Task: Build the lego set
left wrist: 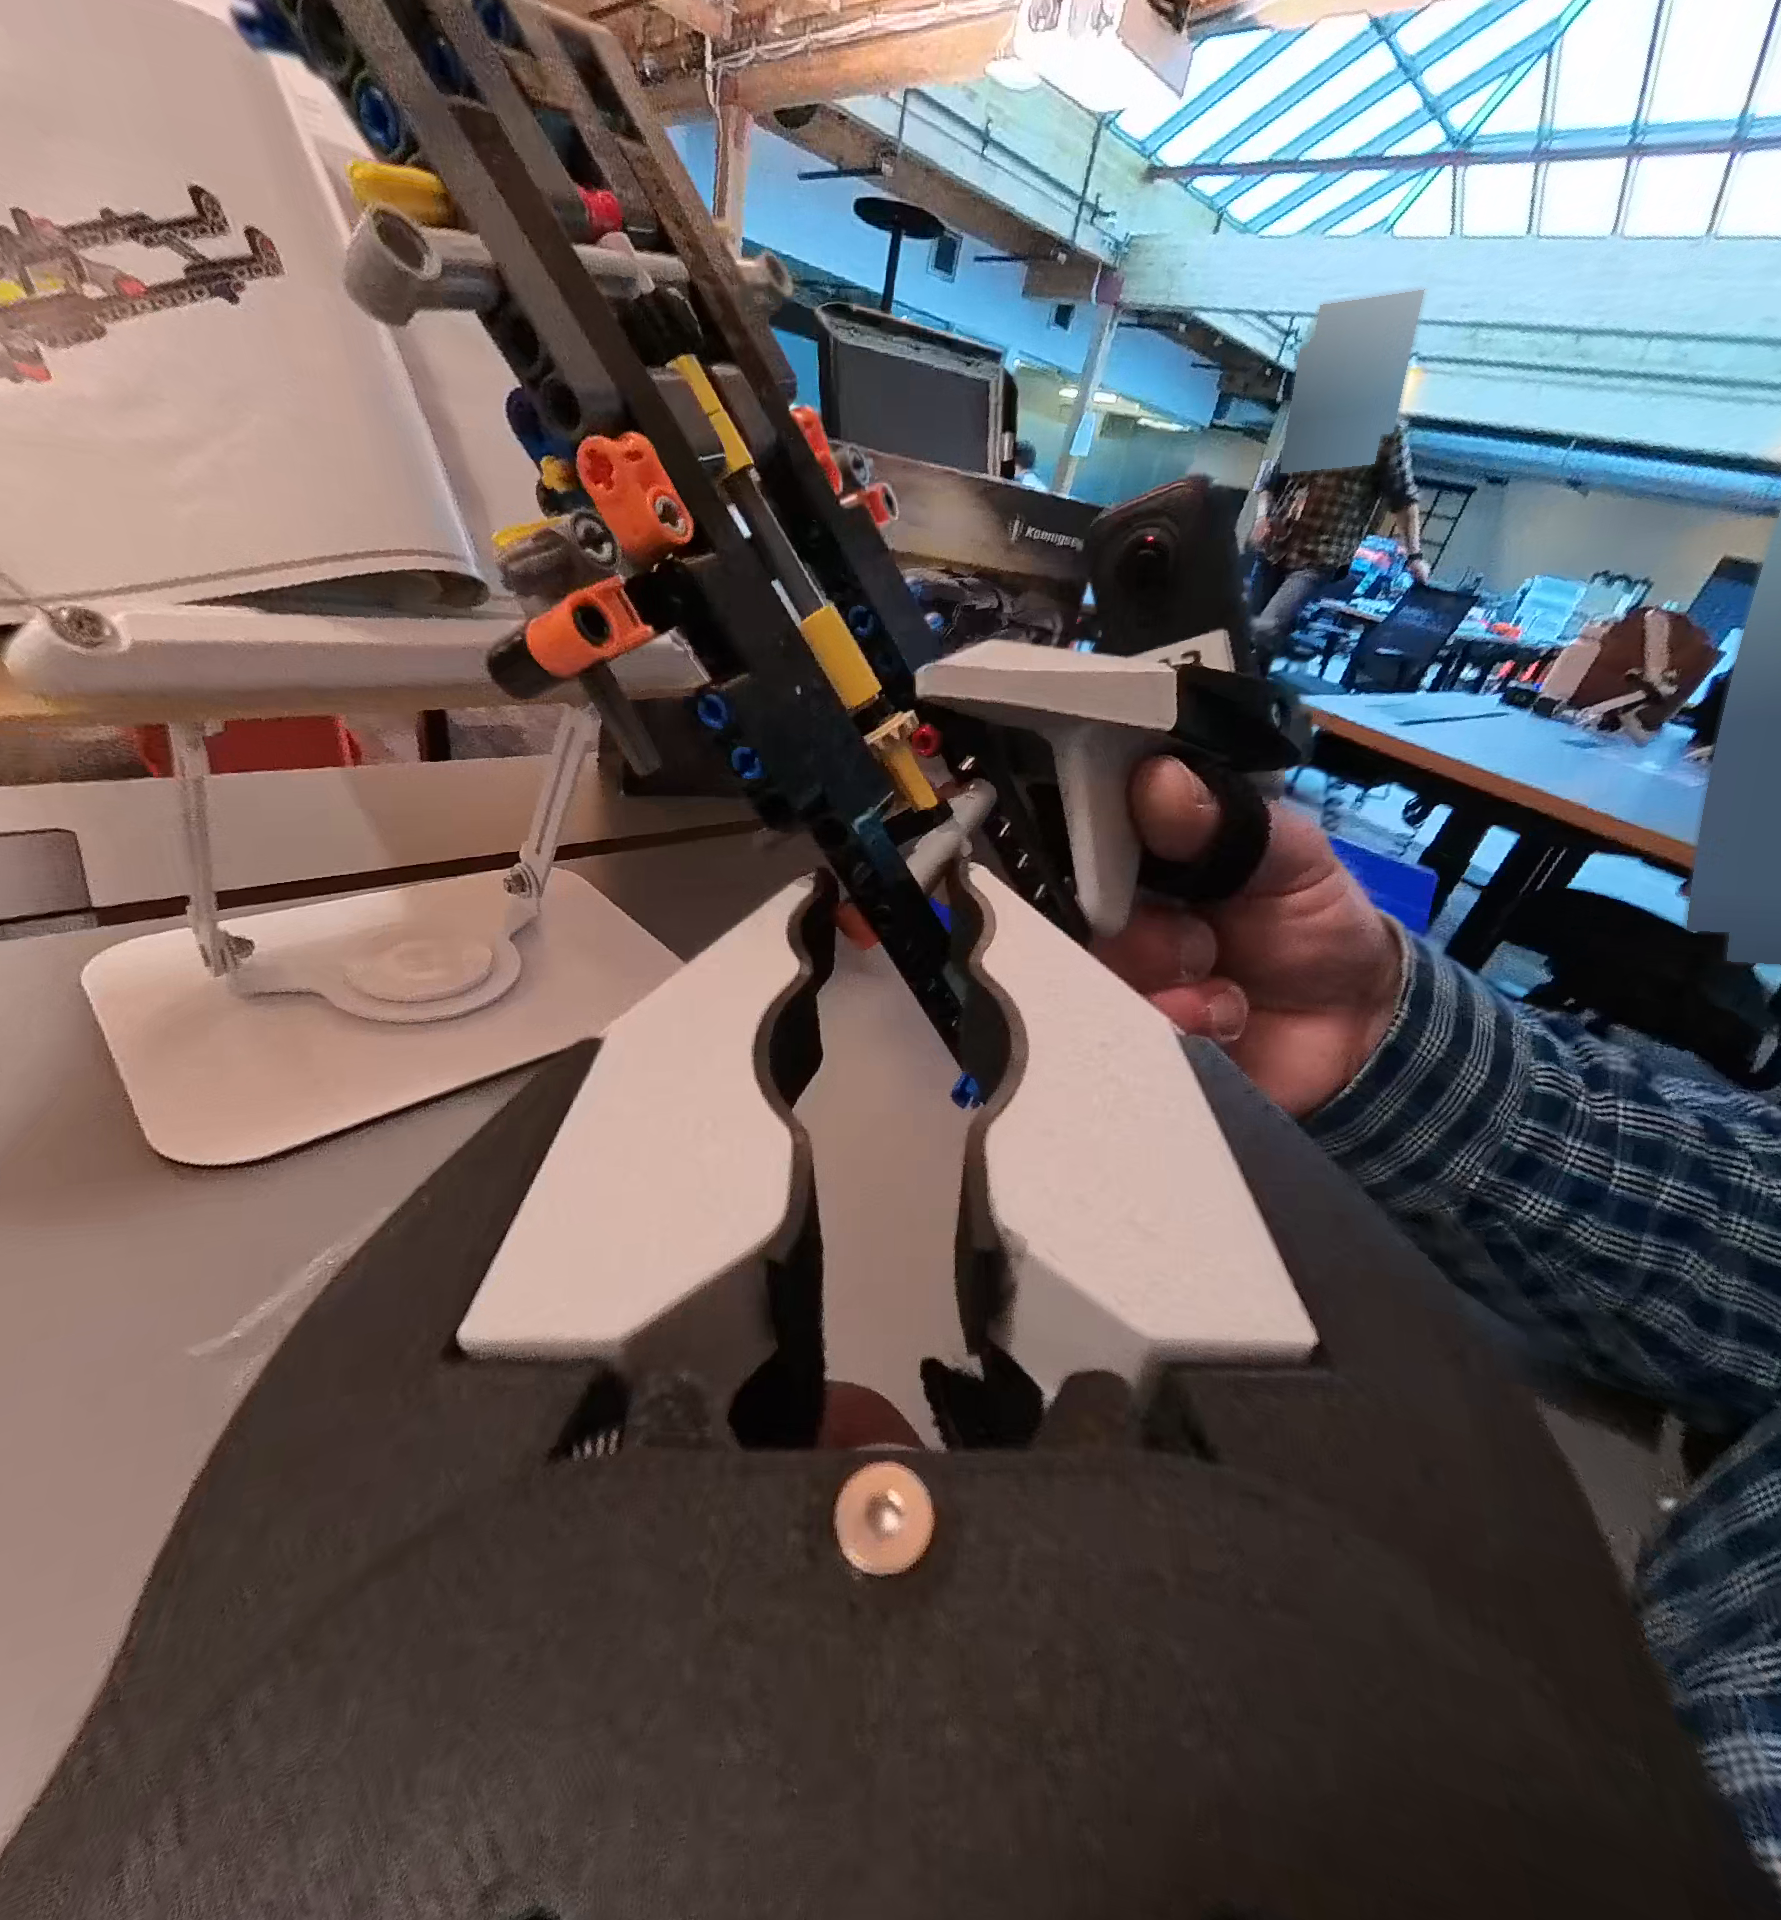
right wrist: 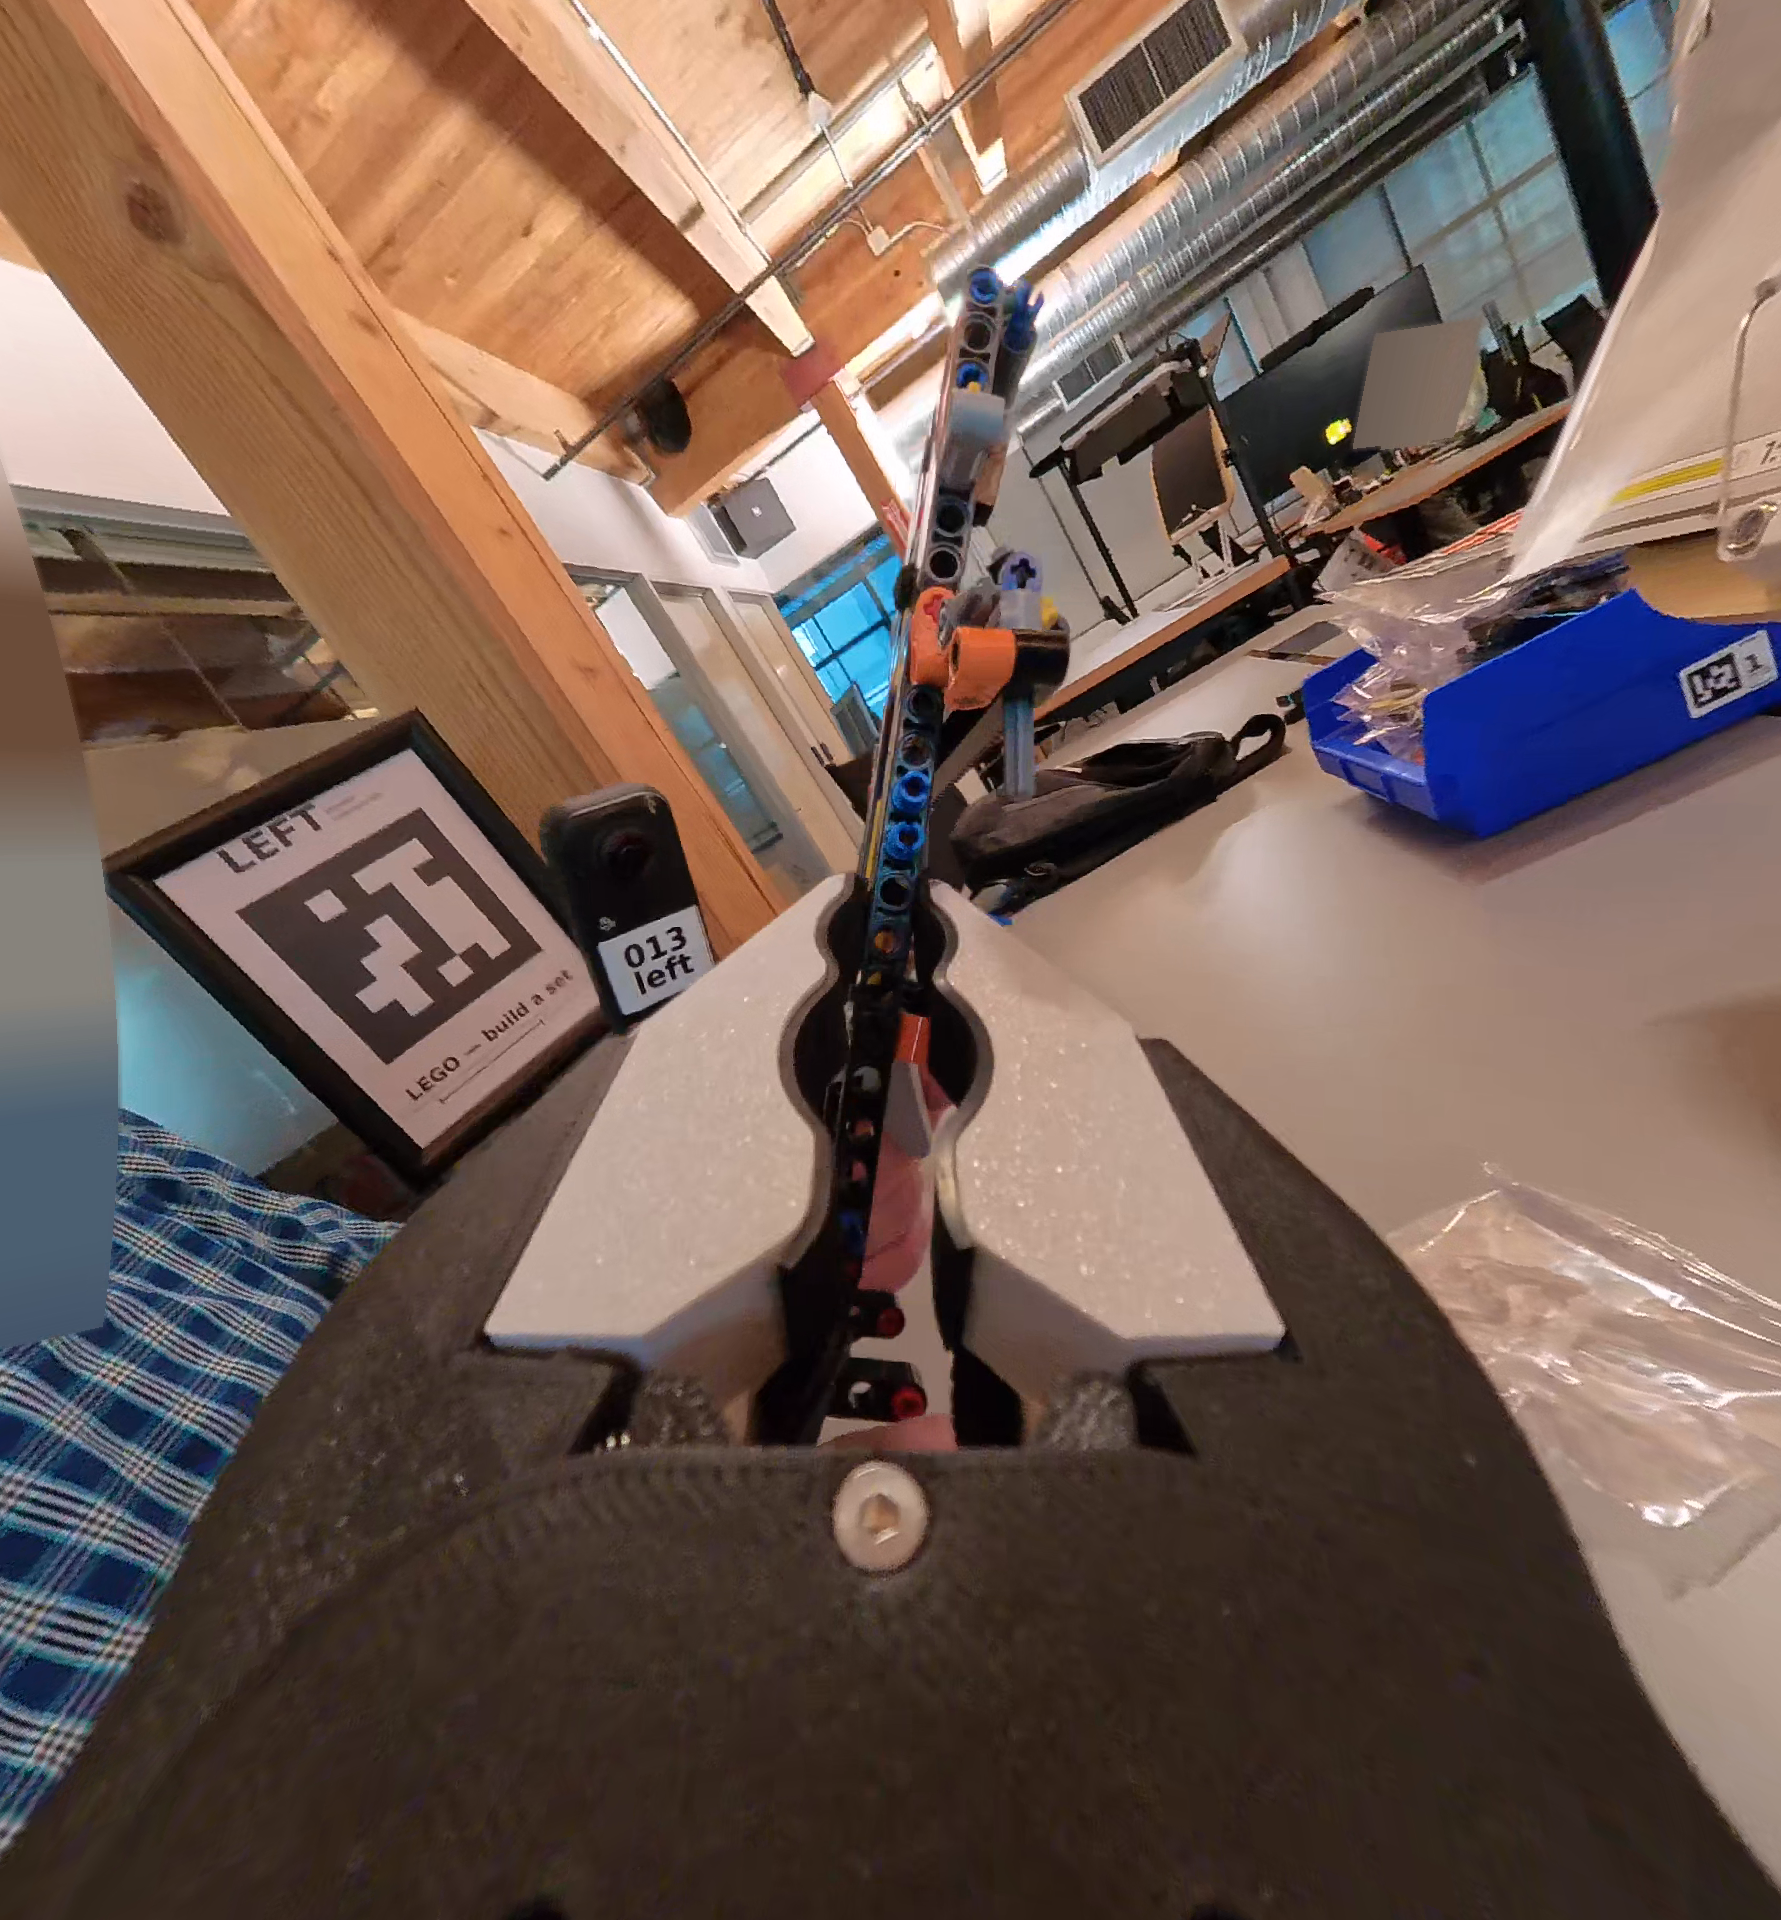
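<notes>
A long black lego assembly with orange, yellow, grey and blue pieces slants up to the left. My left gripper is shut on its lower end, with the black beam lying against the right finger. My right gripper, held by a hand in a plaid sleeve, meets the same assembly from the right just above my left fingers. In the right wrist view the assembly runs edge-on through my right gripper, which is shut on it. Its top end stands up past the fingertips.
An open instruction booklet rests on a white stand on the grey table at the left. A blue bin of bagged parts and a clear plastic bag lie to the right. A framed marker card stands at the left. Left and right tips are no more than a few centimetres apart.
</notes>
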